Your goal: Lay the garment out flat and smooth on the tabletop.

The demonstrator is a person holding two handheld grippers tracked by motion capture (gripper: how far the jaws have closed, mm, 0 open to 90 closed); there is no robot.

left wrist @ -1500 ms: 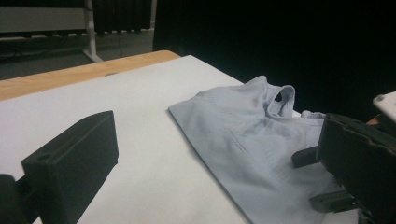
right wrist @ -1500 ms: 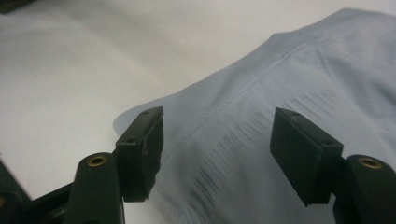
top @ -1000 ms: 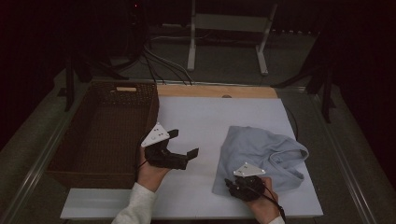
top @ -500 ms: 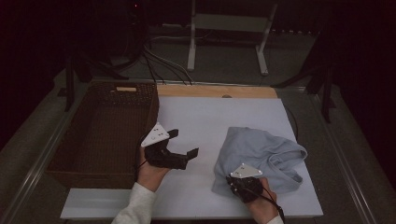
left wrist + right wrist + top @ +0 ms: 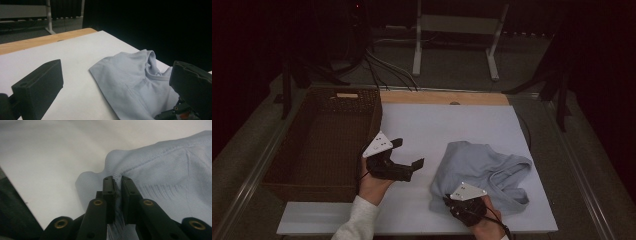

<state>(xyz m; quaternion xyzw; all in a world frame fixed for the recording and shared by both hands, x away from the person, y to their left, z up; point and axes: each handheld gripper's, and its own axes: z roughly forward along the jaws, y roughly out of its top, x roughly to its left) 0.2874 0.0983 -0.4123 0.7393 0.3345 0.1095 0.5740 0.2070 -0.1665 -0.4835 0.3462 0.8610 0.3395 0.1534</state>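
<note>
A light blue knit garment [image 5: 486, 169] lies crumpled on the right half of the white table top [image 5: 447, 120]. My right gripper [image 5: 458, 204] sits at the garment's near left corner. In the right gripper view its jaws have just been closing, and the right gripper [image 5: 117, 181] is now shut on a raised fold of the garment [image 5: 172, 170] at its hem. My left gripper [image 5: 408, 153] hovers left of the garment, wide open with nothing between its fingers. The left gripper view looks across the garment [image 5: 130, 80] between the two spread jaws.
A dark woven basket [image 5: 312, 150] stands along the table's left side, right next to my left hand. A wooden strip [image 5: 442, 97] edges the far side of the table. Beyond it are cables and a metal stand [image 5: 457, 30] on the floor.
My right gripper has closed on the garment's near corner and drifted slightly left with it, bunching the fabric there. The left gripper has stayed where it was.
</note>
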